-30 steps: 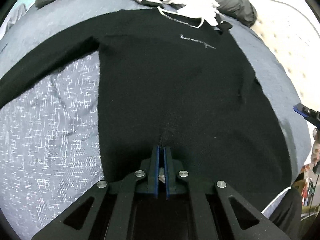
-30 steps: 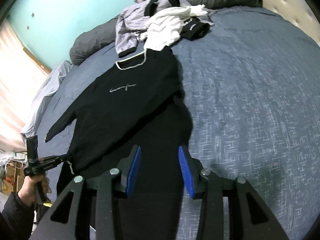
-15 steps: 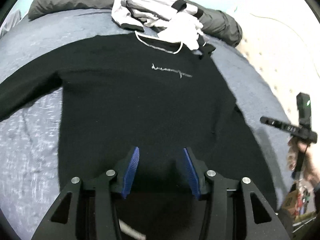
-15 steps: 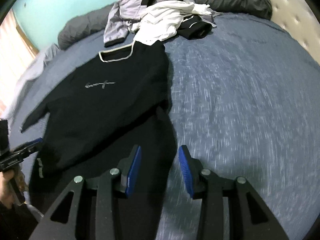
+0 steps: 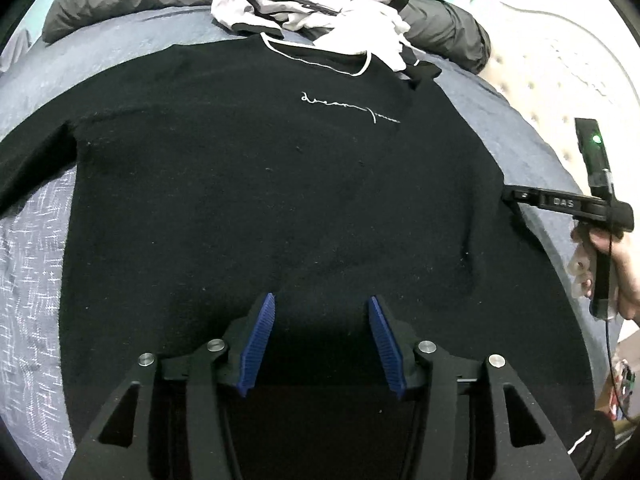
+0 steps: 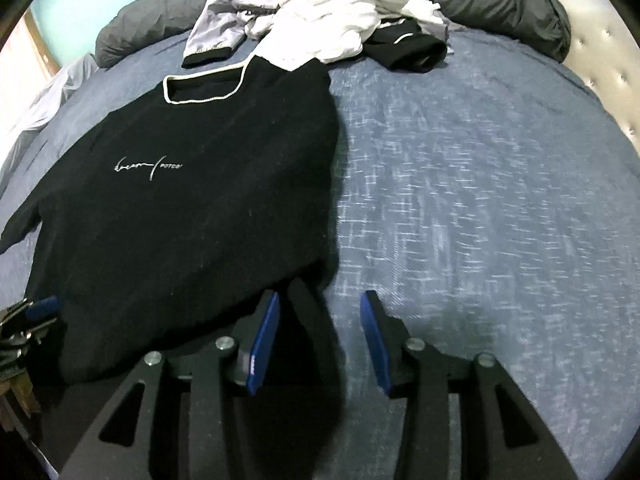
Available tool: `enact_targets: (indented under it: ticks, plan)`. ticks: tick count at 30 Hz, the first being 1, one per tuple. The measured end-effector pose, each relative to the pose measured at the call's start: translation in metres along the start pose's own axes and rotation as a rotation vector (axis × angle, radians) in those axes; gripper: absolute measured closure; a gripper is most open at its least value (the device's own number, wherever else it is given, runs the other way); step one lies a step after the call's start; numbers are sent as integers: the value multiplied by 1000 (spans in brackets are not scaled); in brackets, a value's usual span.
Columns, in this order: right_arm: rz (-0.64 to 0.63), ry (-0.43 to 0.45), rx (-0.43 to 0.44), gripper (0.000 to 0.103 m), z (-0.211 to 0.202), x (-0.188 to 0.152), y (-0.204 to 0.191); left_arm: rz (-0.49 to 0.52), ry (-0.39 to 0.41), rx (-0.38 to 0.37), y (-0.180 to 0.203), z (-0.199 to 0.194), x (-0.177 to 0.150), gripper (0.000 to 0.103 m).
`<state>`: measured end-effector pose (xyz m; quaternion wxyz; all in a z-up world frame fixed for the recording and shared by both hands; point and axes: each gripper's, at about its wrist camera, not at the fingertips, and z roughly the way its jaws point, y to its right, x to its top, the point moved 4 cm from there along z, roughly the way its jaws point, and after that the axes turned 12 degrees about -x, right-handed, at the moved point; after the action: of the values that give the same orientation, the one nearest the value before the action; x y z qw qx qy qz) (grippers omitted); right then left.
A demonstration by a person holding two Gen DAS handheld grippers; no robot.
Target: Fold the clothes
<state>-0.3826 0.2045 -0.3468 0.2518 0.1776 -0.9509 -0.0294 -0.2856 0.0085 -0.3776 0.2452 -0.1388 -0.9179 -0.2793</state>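
Black sweater [image 5: 260,208] lies spread flat on the blue bed [image 6: 480,200], white-trimmed collar toward a pile of clothes [image 6: 320,20]. Left claw [image 5: 320,340] angles steeply down over its hem, jaws opening, gripping nothing. Right claw [image 6: 318,340] tilts down at the sweater's edge, jaws opening, one black sleeve lying loose between them, unpinched.

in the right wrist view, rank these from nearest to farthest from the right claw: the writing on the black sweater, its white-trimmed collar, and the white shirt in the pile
1. The writing on the black sweater, ahead and to the left of the right claw.
2. The white-trimmed collar, farther up the sweater, left of centre.
3. The white shirt, in the pile at the far end of the bed.
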Motion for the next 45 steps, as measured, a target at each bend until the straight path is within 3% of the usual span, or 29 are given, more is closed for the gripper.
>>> enact_targets:
  ticks: [7, 12, 19, 23, 30, 37, 45]
  plan:
    - [0, 34, -91, 60, 15, 15, 1, 8, 2, -7, -2, 1, -2, 49]
    - [0, 61, -160, 60, 14, 15, 24, 0, -3, -20, -3, 3, -2, 49]
    - [5, 17, -131, 63, 21, 10, 28, -9, -3, -34, -5, 1, -1, 49]
    - [-77, 64, -130, 69, 9, 14, 14, -3, -6, -26, -3, 2, -1, 49]
    - [-86, 54, -95, 89, 15, 10, 15, -2, -11, -29, -2, 2, -1, 49]
    - [-21, 45, -28, 89, 17, 7, 23, -13, -14, -44, -5, 1, 0, 49]
    - [148, 53, 51, 81, -12, 20, 54, -29, -18, -54, -4, 0, 0, 49]
